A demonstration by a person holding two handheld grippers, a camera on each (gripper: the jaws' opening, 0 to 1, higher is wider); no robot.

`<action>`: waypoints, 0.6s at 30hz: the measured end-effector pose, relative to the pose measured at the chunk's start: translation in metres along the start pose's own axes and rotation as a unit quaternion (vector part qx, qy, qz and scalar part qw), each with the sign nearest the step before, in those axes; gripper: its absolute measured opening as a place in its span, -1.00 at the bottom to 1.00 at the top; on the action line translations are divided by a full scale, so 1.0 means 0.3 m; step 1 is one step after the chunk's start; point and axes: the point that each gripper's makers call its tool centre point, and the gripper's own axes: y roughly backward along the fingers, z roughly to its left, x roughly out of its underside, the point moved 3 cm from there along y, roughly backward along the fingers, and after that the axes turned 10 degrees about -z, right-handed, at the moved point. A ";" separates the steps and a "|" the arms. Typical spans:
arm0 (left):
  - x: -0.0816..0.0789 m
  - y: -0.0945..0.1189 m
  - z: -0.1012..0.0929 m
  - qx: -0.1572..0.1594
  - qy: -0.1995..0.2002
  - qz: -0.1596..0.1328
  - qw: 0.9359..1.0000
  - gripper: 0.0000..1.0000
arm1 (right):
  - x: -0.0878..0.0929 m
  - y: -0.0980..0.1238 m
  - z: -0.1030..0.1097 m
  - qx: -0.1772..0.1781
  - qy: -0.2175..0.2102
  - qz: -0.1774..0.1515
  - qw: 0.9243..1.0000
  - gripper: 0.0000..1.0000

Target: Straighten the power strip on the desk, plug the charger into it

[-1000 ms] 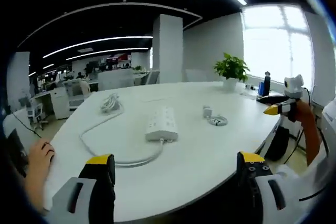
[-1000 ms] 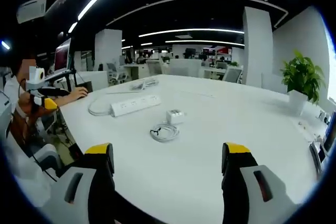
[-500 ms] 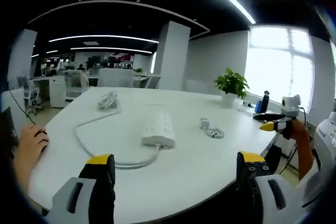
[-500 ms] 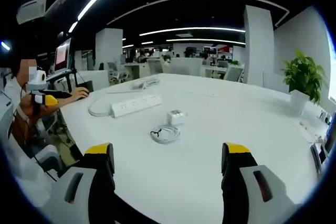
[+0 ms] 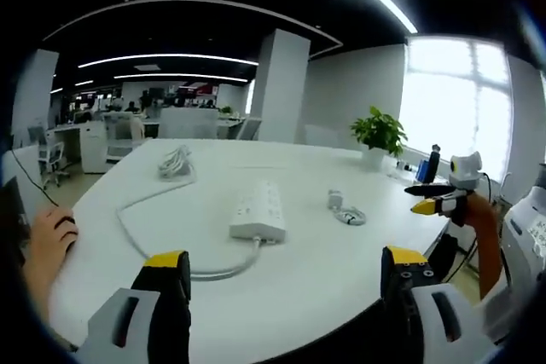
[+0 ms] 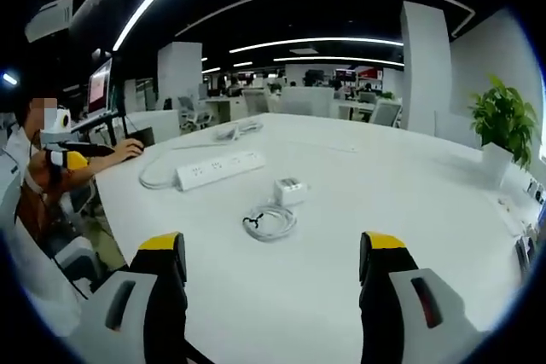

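- Little change is seen over the last second: both views have shifted slightly, which is read as camera motion, while the power strip (image 5: 258, 212) and the charger (image 6: 289, 191) lie where they lay before.
- The left gripper (image 5: 284, 296) is held wide apart and empty, short of the desk's near edge; the right gripper (image 6: 270, 283) is likewise wide and empty, above the desk's edge on its side.
- Nothing is touched yet, so the task is judged to be at its very start, with the approach barely begun.
- The power strip is found in the middle of the desk (image 5: 307, 253), lying askew, its cord (image 5: 145, 240) looped toward the far left edge.
- The charger is set just beside its coiled cable (image 6: 270, 222), well apart from the strip, toward the desk's right side.
- The desk is white, broad and rounded; a potted plant (image 5: 378, 134) is placed at its far edge.
- An open office with a pillar and strip lights is seen behind; a person's hand (image 5: 49, 240) is rested at the desk's left edge.
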 end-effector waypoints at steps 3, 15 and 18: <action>0.010 -0.029 -0.011 0.008 -0.009 0.004 1.000 0.82 | 0.010 -0.011 -0.002 -0.003 -0.003 0.002 1.000 0.63; -0.014 -0.044 -0.008 0.002 -0.012 -0.017 1.000 0.92 | -0.029 -0.026 0.010 -0.019 -0.031 -0.027 0.999 0.61; -0.011 -0.047 -0.007 -0.001 -0.007 -0.019 1.000 0.92 | -0.027 -0.026 0.005 -0.016 -0.029 -0.026 0.999 0.61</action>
